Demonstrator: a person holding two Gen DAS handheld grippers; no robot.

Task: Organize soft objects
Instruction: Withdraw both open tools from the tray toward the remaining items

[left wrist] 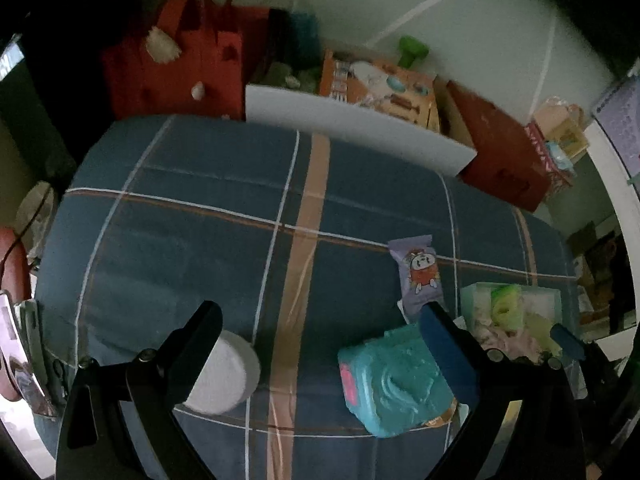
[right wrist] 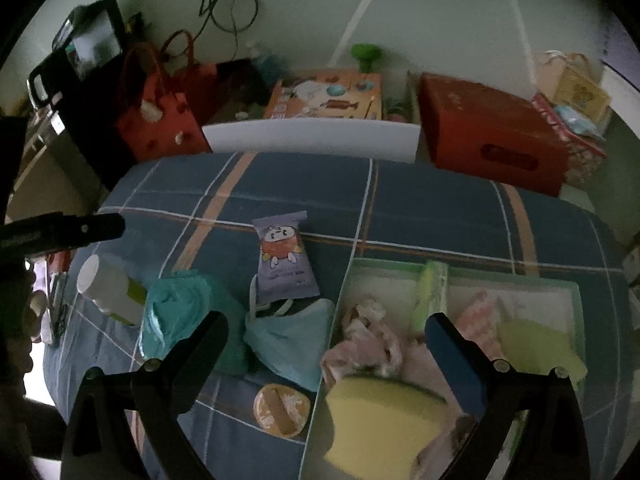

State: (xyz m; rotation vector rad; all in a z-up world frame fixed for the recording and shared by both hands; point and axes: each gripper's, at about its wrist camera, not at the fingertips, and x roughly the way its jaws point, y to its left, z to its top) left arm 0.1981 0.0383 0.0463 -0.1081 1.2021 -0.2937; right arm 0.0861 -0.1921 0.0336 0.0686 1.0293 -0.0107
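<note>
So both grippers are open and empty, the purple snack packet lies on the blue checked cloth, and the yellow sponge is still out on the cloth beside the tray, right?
Not quite. The yellow sponge is already inside the tray, not on the cloth; the right wrist view shows it. The rest holds: left gripper and right gripper open and empty, purple packet on the cloth.

White bottle [left wrist: 224, 376] partly hidden behind the left gripper finger [left wrist: 196, 344], round orange item [left wrist: 444, 416] mostly covered by teal pack [left wrist: 392, 384], tray [right wrist: 576, 292] contents blurred, sponge [right wrist: 380, 420] smeared, snack packet [right wrist: 284, 260] print illegible.
</note>
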